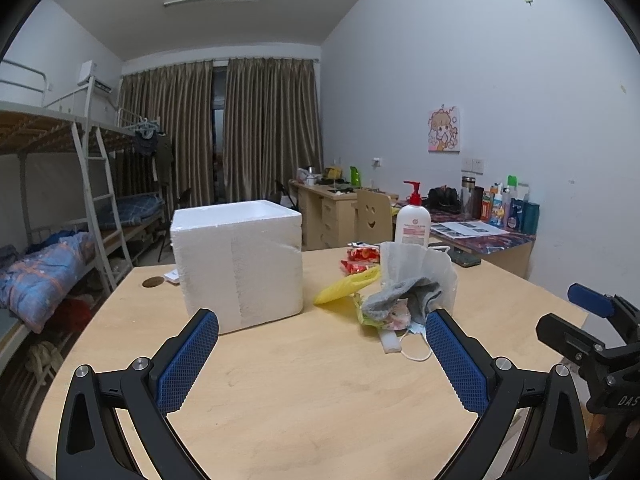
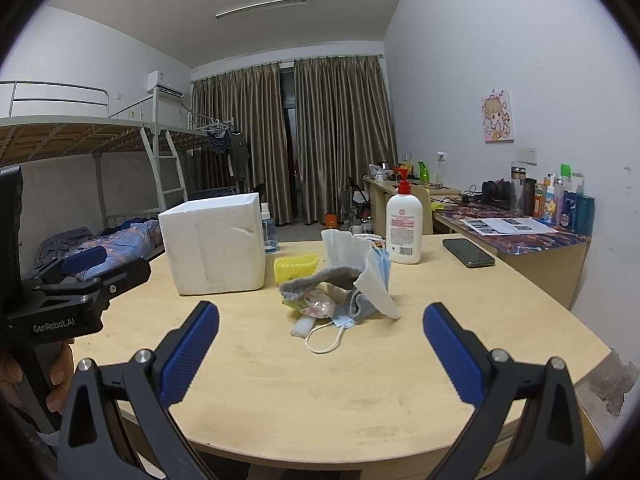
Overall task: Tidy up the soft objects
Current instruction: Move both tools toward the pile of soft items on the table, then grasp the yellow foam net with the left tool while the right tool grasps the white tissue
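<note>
Both grippers idle and spread above the near table edge; nothing is held.

The soft pile, of grey sock, face masks and yellow sponge, lies mid-table just right of the foam box, its likely bin. Left gripper and right gripper stand short of it, jaws wide, apparently ready to pick.

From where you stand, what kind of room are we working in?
Most likely a shared dormitory room. Metal bunk beds with a ladder line one wall, study desks crowded with bottles line the other, and drawn curtains cover the far end. We work at a wooden table.
</note>
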`<state>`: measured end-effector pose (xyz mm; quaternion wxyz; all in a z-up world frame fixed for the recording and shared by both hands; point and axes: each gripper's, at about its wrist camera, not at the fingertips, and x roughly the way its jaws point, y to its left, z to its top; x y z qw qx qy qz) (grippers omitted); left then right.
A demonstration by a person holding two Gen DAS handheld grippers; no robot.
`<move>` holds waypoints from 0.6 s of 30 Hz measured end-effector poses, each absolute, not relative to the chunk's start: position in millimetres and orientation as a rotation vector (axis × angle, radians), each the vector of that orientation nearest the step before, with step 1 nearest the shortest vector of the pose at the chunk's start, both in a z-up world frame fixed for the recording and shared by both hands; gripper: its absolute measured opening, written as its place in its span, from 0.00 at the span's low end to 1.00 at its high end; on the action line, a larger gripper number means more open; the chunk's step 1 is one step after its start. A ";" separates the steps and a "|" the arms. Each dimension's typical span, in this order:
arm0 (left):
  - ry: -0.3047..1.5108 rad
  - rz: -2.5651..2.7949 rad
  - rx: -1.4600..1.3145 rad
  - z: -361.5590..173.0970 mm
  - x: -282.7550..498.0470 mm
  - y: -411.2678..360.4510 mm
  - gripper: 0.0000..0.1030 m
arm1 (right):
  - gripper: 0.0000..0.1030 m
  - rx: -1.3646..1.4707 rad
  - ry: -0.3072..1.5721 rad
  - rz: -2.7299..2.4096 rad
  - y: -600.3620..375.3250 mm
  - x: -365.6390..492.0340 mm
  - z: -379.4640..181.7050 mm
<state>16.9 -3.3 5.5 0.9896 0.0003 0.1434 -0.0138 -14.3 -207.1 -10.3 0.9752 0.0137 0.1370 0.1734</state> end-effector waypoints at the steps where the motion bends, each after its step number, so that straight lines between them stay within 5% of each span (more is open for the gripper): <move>1: 0.292 -0.035 0.001 6.0 20.3 -4.4 1.00 | 1.00 0.029 0.279 0.351 -207.9 -12.5 -10.6; 18: 0.405 -0.106 0.042 4.6 103.4 -19.9 1.00 | 1.00 0.018 0.343 0.360 -216.1 43.5 -5.3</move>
